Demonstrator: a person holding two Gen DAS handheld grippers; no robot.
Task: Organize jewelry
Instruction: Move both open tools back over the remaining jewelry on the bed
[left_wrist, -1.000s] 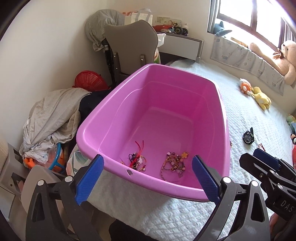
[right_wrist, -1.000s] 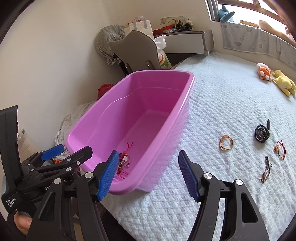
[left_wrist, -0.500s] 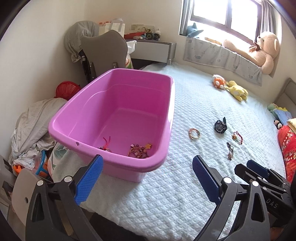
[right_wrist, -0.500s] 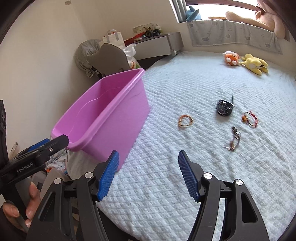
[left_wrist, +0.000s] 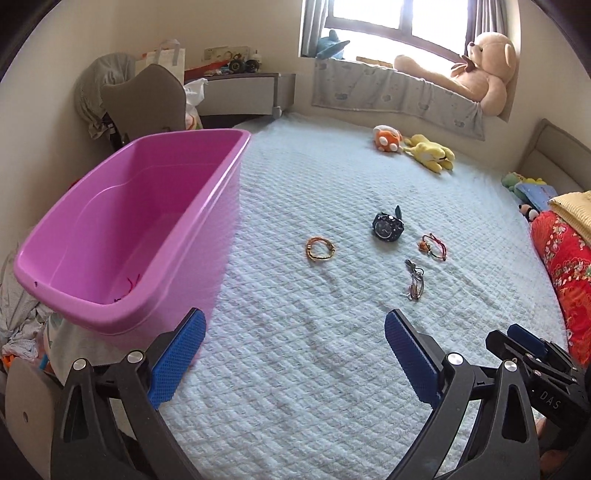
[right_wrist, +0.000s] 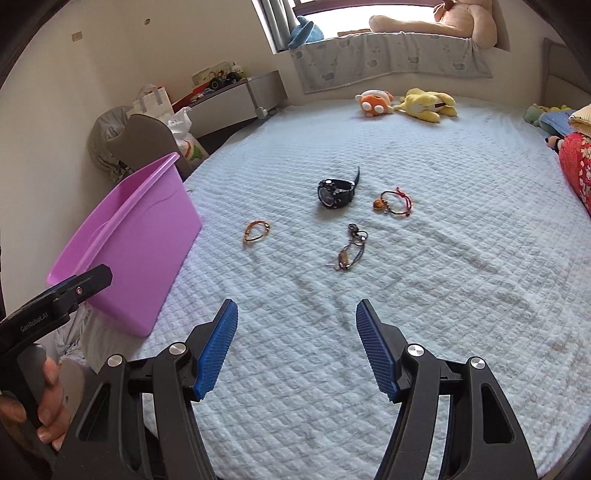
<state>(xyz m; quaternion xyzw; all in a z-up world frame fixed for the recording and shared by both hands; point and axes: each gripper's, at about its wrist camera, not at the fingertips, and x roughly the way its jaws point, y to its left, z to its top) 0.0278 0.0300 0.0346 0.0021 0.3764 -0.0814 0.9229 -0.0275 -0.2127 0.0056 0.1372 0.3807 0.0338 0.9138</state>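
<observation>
Right wrist: keychain (right_wrist: 349, 248) lies beyond hand-held gripper (right_wrist: 296, 350).

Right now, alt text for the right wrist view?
Open right gripper hovers empty over a white quilted bed; ahead lie a black watch, orange bracelet, red string bracelet and keychain. Pink tub at left.

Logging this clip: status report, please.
Left gripper and right gripper open, empty. Watch and three bracelets on the bed, outside the pink tub. Nothing in the way.
</observation>
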